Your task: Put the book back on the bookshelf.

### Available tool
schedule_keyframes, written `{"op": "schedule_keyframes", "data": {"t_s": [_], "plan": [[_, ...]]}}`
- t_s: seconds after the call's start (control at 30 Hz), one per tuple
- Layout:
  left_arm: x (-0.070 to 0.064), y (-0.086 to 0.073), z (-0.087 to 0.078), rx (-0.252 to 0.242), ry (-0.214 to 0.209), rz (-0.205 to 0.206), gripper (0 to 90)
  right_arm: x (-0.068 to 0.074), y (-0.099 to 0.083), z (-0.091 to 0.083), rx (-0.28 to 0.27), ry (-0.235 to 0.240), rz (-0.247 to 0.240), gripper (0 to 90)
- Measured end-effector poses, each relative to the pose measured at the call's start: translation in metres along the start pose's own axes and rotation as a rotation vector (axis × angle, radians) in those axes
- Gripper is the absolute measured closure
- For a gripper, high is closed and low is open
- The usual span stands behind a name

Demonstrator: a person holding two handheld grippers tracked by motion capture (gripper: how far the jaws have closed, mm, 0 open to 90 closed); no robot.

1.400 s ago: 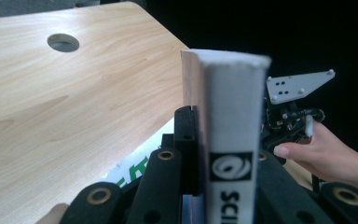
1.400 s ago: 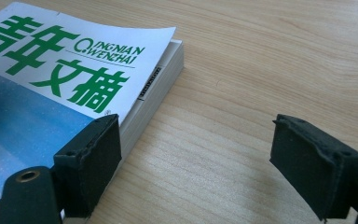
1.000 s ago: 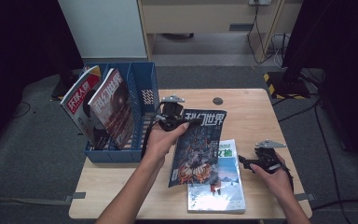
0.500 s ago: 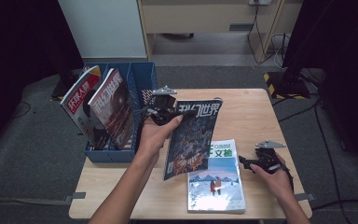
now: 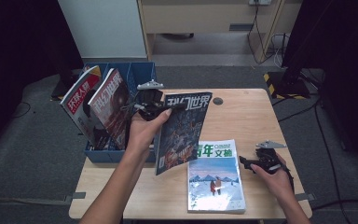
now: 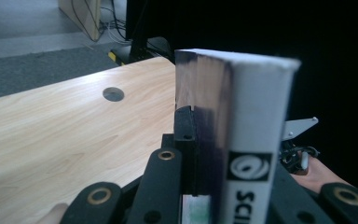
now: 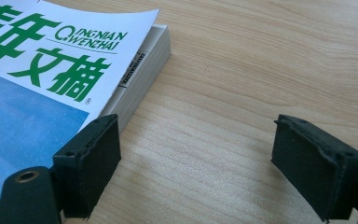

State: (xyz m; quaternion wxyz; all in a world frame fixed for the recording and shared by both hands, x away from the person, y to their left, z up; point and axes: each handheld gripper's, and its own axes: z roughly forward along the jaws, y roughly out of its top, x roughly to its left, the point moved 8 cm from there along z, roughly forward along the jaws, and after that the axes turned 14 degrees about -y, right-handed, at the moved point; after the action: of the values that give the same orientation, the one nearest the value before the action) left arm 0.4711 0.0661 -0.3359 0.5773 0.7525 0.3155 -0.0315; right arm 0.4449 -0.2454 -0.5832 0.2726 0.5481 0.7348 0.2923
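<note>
Dark-covered magazine (image 5: 182,131), pinched at its top edge in the left tongs (image 5: 156,108), has swung up and toward nine o'clock, nearer the blue bin (image 5: 142,74), likely next for filing; right tongs (image 5: 250,163) rest wide on the tabletop (image 5: 251,116).

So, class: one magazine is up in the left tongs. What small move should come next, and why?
Probably carry it a little further left, over the blue bin. The left tongs are shut on the dark magazine, lifted clear of the table, and two magazines already stand in that bin. The right tongs rest open beside the white magazine.
</note>
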Motion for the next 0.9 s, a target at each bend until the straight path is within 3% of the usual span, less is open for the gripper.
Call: {"op": "schedule_keyframes", "data": {"t_s": [0.67,0.9], "plan": [[0.005,0.007,-0.048,-0.034,0.080,0.033,82.2,-0.002,-0.002,0.001,0.003,-0.009,-0.001,15.5],[0.003,0.010,-0.060,-0.070,0.098,0.057,82.2,-0.002,-0.002,0.001,0.010,-0.010,0.001,15.5]]}}
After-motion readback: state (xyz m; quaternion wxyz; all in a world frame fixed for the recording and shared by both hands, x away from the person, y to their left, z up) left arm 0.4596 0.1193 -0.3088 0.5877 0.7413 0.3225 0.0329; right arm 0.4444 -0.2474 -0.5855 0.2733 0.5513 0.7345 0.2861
